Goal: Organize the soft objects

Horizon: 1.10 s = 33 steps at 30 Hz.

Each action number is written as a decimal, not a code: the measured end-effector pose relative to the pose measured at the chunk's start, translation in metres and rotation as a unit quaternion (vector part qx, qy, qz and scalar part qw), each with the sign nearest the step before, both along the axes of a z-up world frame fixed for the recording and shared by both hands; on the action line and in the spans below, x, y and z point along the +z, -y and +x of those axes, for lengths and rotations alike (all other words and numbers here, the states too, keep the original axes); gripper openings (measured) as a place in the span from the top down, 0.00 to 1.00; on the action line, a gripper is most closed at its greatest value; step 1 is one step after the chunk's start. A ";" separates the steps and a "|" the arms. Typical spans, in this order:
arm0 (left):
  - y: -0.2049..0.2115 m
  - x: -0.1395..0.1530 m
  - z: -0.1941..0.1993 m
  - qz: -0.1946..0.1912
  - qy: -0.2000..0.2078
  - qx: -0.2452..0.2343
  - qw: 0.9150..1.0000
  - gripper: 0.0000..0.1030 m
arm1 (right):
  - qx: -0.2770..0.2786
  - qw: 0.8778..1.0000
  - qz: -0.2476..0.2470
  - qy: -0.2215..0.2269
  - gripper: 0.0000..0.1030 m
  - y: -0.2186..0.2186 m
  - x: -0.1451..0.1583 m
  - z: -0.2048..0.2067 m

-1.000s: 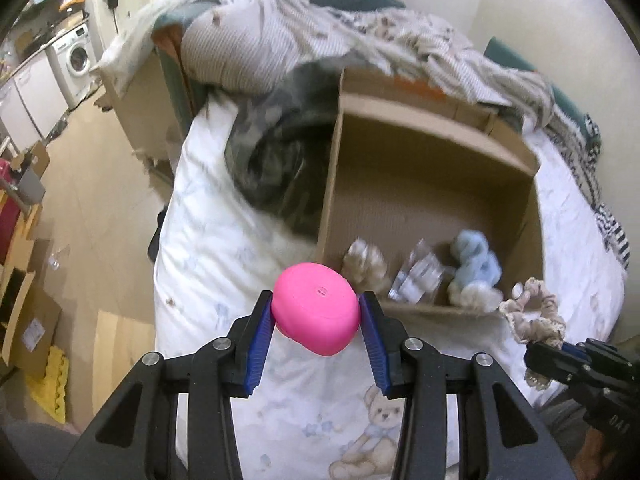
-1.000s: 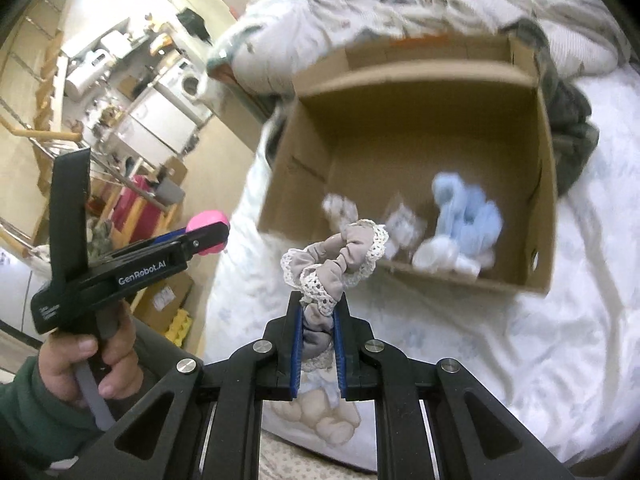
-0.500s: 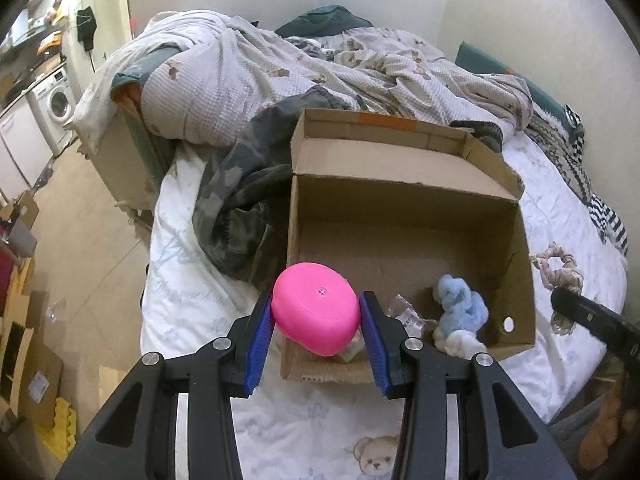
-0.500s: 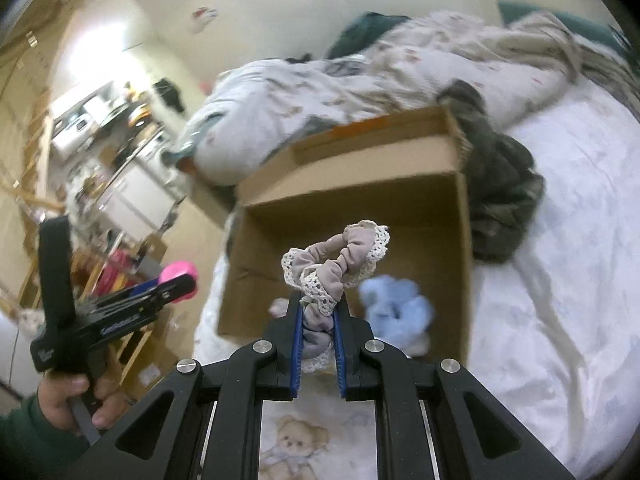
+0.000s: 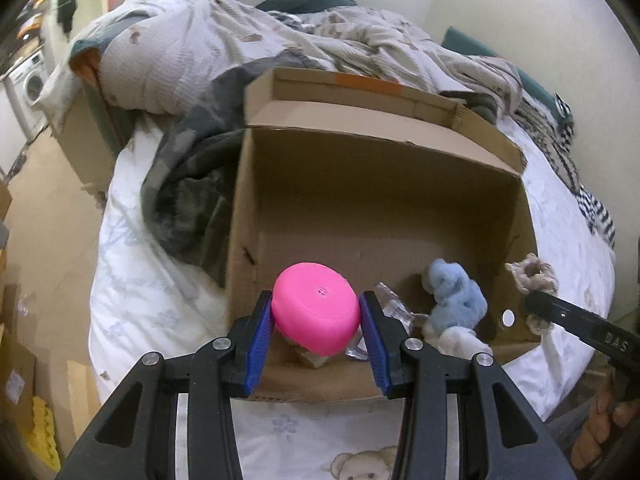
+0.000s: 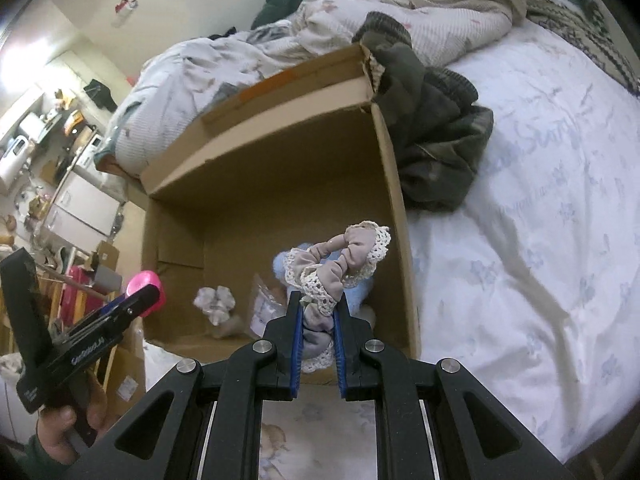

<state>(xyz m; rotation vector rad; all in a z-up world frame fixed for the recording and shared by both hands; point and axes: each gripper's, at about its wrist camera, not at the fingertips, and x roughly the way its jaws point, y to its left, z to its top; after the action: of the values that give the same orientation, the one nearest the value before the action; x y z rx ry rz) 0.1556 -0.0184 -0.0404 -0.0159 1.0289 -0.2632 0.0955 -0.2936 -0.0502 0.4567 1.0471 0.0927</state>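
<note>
My left gripper [image 5: 316,314] is shut on a pink round soft object [image 5: 315,312] and holds it over the near left part of an open cardboard box [image 5: 372,184] on the bed. My right gripper [image 6: 318,308] is shut on a beige lace-trimmed scrunchie [image 6: 340,264], held over the box [image 6: 260,184] near its right wall. Inside the box lie a blue fluffy toy [image 5: 456,296], a clear plastic packet [image 6: 266,304] and a pale scrunchie [image 6: 216,300]. The right gripper with its scrunchie also shows in the left wrist view [image 5: 532,276].
The box sits on a white printed bedsheet [image 6: 520,240]. A dark camouflage garment [image 5: 188,184] lies beside the box, with rumpled blankets [image 5: 240,40] behind it. Floor, cardboard and appliances are at the left [image 5: 36,80].
Both grippers have moved forward over the box, each still holding its object. The box looks nearer and larger in both views.
</note>
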 end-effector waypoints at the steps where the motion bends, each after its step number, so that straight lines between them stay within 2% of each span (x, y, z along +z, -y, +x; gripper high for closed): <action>1: 0.003 0.000 0.000 0.002 0.001 -0.005 1.000 0.62 | 0.002 1.000 -0.002 -0.004 0.85 -0.001 -0.002 0.001; 7: 0.010 -0.007 0.000 0.008 -0.009 -0.012 1.000 0.62 | 0.016 0.998 -0.047 -0.049 0.85 -0.012 -0.022 0.008; 9: 0.010 -0.009 0.000 0.013 -0.012 -0.010 1.000 0.62 | 0.014 0.997 -0.048 -0.058 0.85 -0.012 -0.026 0.008; 20: 0.007 -0.018 0.002 0.022 -0.022 0.000 1.000 0.62 | 0.018 0.997 -0.051 -0.063 0.84 -0.016 -0.028 0.009; 22: 0.007 -0.020 0.002 0.030 -0.025 0.002 0.999 0.62 | 0.015 0.996 -0.052 -0.067 0.78 -0.016 -0.029 0.009; 24: 0.007 -0.022 0.002 0.029 -0.032 0.003 0.999 0.62 | 0.012 0.996 -0.057 -0.069 0.57 -0.015 -0.029 0.009; 26: 0.006 -0.023 0.002 0.023 -0.038 0.001 0.999 0.60 | 0.011 0.997 -0.042 -0.058 0.38 -0.014 -0.026 0.008; 27: 0.005 -0.022 0.002 0.021 -0.038 0.002 0.999 0.52 | 0.012 0.998 -0.035 -0.049 0.34 -0.015 -0.023 0.007; 28: 0.004 -0.021 0.002 0.019 -0.037 0.005 0.999 0.37 | 0.013 0.998 -0.034 -0.041 0.34 -0.016 -0.020 0.006; 29: 0.003 -0.019 0.001 0.016 -0.033 0.009 0.999 0.31 | 0.018 0.999 -0.024 -0.027 0.32 -0.017 -0.016 0.006; 30: 0.001 -0.015 0.000 0.011 -0.025 0.015 1.000 0.26 | 0.023 1.000 -0.012 -0.012 0.25 -0.018 -0.011 0.005; 33: 0.002 -0.009 -0.005 0.001 -0.013 0.008 1.000 0.26 | 0.024 0.999 -0.025 0.022 0.14 -0.023 0.003 0.003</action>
<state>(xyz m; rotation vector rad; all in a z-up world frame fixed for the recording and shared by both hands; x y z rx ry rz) 0.1508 -0.0199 -0.0498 -0.0255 1.0553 -0.2468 0.0981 -0.2708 -0.0473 0.3826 1.0147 0.1178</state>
